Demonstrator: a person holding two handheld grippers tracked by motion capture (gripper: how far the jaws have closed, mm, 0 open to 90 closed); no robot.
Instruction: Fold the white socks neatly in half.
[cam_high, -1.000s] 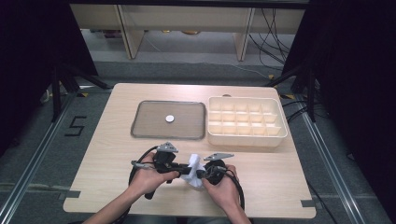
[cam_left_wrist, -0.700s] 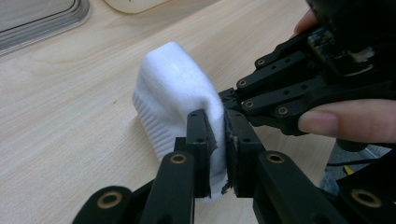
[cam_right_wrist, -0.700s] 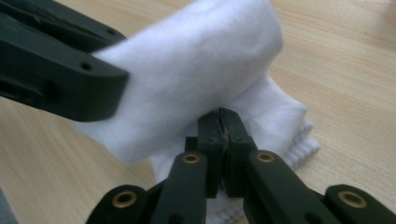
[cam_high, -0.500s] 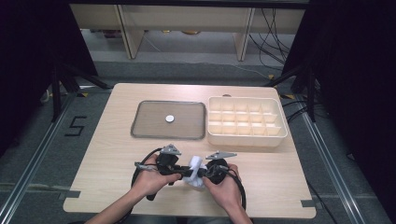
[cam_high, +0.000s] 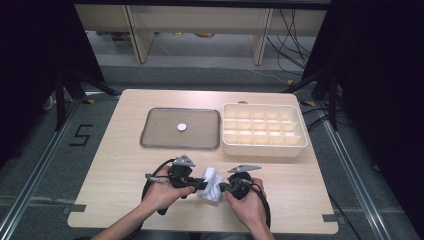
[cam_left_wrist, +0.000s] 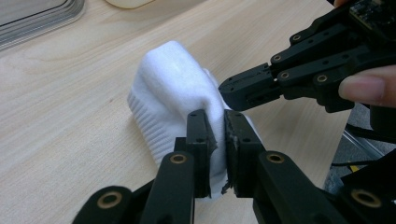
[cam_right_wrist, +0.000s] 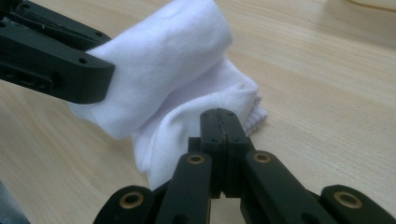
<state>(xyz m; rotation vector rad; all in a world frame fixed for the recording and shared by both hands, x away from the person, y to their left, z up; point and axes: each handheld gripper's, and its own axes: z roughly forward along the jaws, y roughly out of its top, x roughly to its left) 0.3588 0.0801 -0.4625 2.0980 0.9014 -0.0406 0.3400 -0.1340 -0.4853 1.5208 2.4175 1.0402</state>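
You have the white knitted cotton sock (cam_high: 209, 184) bunched up between your two hands, just above the near middle of the pale wooden desk (cam_high: 115, 165). Your left gripper (cam_left_wrist: 215, 122) is clamped on a fold of it: in the left gripper view the jaws stand almost together with white fabric pinched in the narrow gap. Your right gripper (cam_right_wrist: 223, 117) has its jaws pressed flat against each other, and in the right gripper view a thin layer of the sock seems caught at the tips near the ribbed cuff (cam_right_wrist: 256, 117), though the cloth there is so thin that you should check the hold before you pull.

The step looks like folding or rolling the sock into a bundle. To do it well, keep the two grippers close and level, so the cloth stays slack between them and doesn't stretch. Work the loose ribbed end over the rounded body (cam_right_wrist: 163, 60) with the right gripper while the left holds firm as an anchor. Don't lift high; let the bundle rest on the desk so it can't unroll. Release one side at a time.

The grey rectangular tray (cam_high: 150, 131) with a small white disc (cam_high: 182, 127) and the cream plastic compartment box (cam_high: 264, 149) lie well apart, farther back.
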